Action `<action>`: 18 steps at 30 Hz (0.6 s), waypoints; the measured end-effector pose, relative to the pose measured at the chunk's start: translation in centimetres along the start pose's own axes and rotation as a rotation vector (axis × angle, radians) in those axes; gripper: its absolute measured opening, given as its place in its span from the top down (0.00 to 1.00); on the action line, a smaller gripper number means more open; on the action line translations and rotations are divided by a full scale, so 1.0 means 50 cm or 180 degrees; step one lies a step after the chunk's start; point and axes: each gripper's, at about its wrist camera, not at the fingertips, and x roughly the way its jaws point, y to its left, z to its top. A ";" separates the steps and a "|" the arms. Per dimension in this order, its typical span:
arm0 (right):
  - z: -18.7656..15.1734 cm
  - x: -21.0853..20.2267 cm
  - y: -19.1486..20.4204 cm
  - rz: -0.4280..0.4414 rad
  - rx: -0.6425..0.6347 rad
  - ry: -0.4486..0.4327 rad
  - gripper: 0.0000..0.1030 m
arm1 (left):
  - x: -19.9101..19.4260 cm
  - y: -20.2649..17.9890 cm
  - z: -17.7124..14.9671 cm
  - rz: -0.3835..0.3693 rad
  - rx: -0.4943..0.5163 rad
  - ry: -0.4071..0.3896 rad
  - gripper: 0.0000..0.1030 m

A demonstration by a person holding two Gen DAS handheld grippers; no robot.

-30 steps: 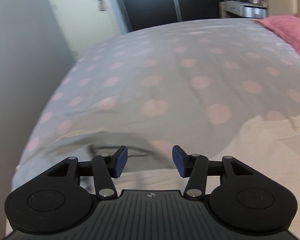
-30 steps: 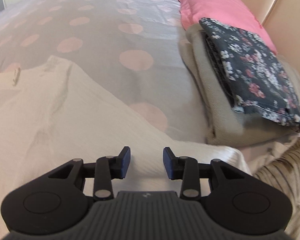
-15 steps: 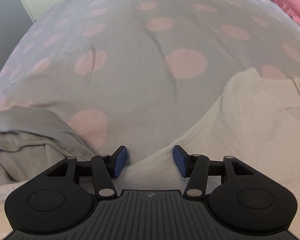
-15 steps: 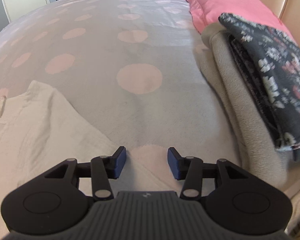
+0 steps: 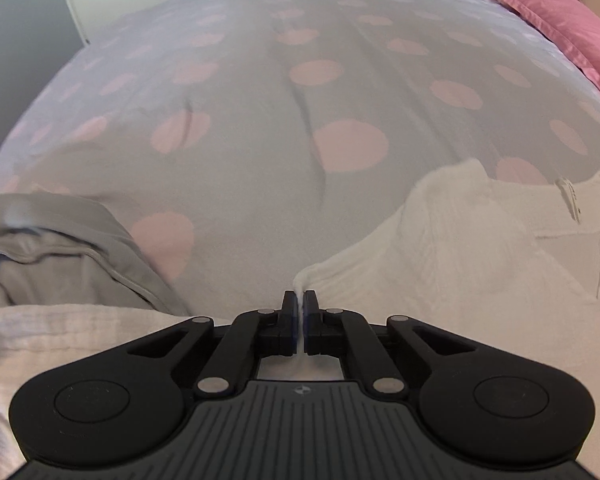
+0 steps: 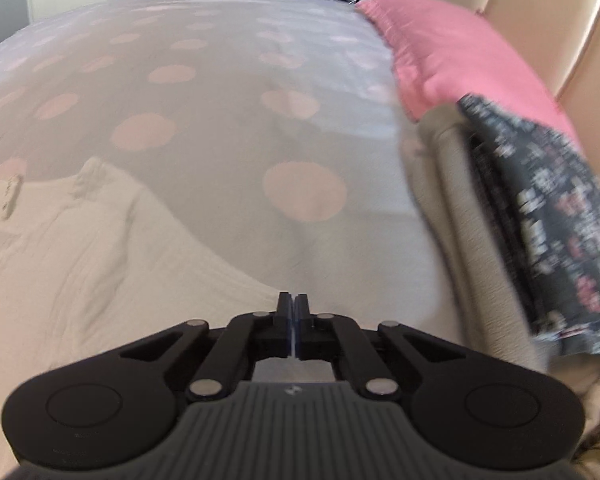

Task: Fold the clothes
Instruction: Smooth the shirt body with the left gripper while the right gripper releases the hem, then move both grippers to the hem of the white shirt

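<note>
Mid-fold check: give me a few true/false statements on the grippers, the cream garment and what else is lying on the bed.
1. The left gripper is shut on the cream garment's edge. True.
2. The right gripper stands wide open. False: its jaws are closed at the garment's edge.
3. A floral dark cloth lies on a folded beige blanket. True.
4. The pillow is blue. False: it is pink.
5. The bedspread is grey with pink dots. True.
6. A crumpled grey garment lies right of the left gripper. False: it lies to its left.
</note>
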 end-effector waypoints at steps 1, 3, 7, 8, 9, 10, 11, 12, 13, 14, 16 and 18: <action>0.011 -0.003 -0.003 -0.0084 -0.0003 -0.0037 1.00 | -0.007 0.002 0.004 0.0040 -0.0023 -0.0032 0.99; 0.035 -0.011 -0.001 -0.0222 -0.0014 -0.0100 1.00 | -0.023 0.014 0.018 0.0051 -0.0122 -0.0111 0.99; 0.097 -0.019 0.009 -0.0394 0.0033 -0.0220 1.00 | -0.062 0.023 0.052 0.0166 -0.0185 -0.0287 0.99; 0.114 -0.021 0.012 -0.0419 0.0059 -0.0249 1.00 | -0.072 0.023 0.060 0.0184 -0.0191 -0.0353 0.99; 0.128 -0.022 0.020 -0.0450 0.0047 -0.0291 1.00 | -0.082 0.024 0.068 0.0202 -0.0196 -0.0420 0.99; 0.142 -0.024 0.028 -0.0480 0.0034 -0.0334 1.00 | -0.091 0.025 0.076 0.0197 -0.0210 -0.0481 0.99; 0.156 -0.025 0.036 -0.0511 0.0021 -0.0377 1.00 | -0.096 0.028 0.084 0.0224 -0.0217 -0.0528 0.99; 0.168 -0.023 0.044 -0.0533 0.0003 -0.0403 1.00 | -0.101 0.031 0.092 0.0254 -0.0223 -0.0575 0.99; 0.179 -0.020 0.052 -0.0555 -0.0016 -0.0429 1.00 | -0.101 0.035 0.099 0.0275 -0.0224 -0.0594 0.99; 0.181 -0.009 0.056 -0.0560 -0.0022 -0.0404 1.00 | -0.095 0.041 0.104 0.0299 -0.0232 -0.0586 0.99; 0.184 0.012 0.064 -0.0569 -0.0034 -0.0354 1.00 | -0.069 0.045 0.104 0.0383 -0.0212 -0.0500 0.99; 0.178 0.044 0.077 -0.0584 -0.0052 -0.0280 1.00 | -0.037 0.046 0.093 0.0382 -0.0183 -0.0411 0.99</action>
